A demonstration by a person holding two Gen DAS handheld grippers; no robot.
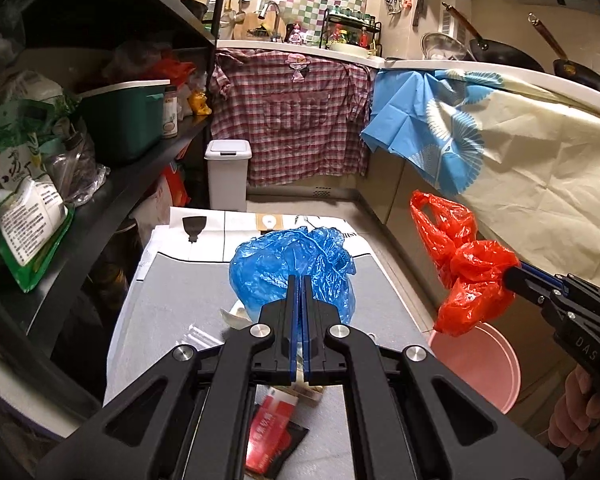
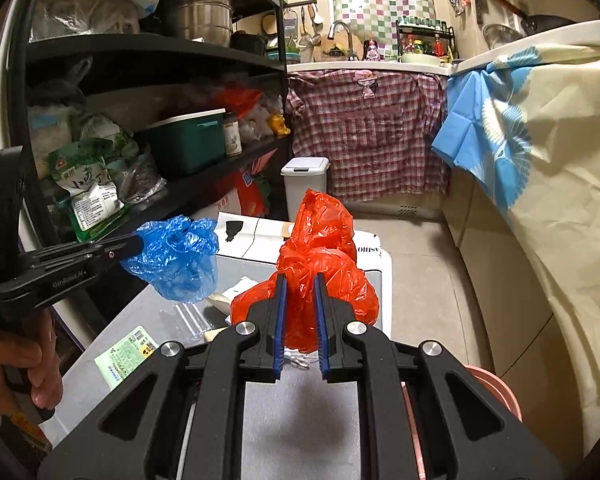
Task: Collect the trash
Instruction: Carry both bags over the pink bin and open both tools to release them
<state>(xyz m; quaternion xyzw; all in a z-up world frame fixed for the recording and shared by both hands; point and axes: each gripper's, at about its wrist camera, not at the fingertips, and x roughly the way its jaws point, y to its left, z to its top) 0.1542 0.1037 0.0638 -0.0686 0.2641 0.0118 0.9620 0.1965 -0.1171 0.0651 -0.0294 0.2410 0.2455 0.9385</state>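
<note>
my left hand-held gripper [image 1: 299,280] is clenched tight on the crumpled blue bag [image 1: 292,268], lifted clear of the bench [image 1: 172,292] so it drags nothing. my right hand-held gripper [image 2: 300,284] pinches the bunched red bag [image 2: 320,264], raised beside the bench, above the pink bin [image 1: 480,364], likely its destination.

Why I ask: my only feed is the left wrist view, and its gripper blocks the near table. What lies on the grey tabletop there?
Observer: A flat green-and-white printed packet lies on the grey tabletop, near its left edge.
Operator: Is the crumpled blue plastic bag off the table?
Observer: Yes; in the right wrist view it hangs from the shut left gripper, apparently clear of the surface.
Operator: And the crumpled red plastic bag?
Observer: The blue pads of the right gripper clamp it from both sides.
</note>
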